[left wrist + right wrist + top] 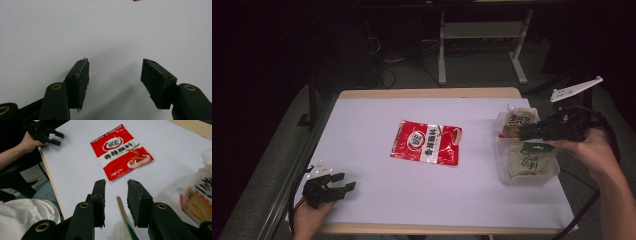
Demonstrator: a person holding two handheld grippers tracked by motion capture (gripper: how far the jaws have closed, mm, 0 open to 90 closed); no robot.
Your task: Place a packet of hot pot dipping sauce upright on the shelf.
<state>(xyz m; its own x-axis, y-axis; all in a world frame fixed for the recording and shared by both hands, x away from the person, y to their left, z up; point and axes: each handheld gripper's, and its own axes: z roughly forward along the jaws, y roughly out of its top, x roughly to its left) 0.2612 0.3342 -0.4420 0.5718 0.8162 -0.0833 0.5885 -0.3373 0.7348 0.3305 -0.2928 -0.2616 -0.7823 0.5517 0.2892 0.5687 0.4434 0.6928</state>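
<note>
Right of frame, over clear bin point(501, 165): right gripper point(524, 133) part open, green-white packet point(527, 162) edge between jaws, unpinched. Release fully, lift straight. Lower left: left gripper point(343, 183) parted, empty on tabletop point(377, 200).

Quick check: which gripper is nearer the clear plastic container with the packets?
Right. The right gripper hangs just above the clear container, over the green-and-white packet in it. The left gripper rests at the table's near left corner, far across from it.
</note>
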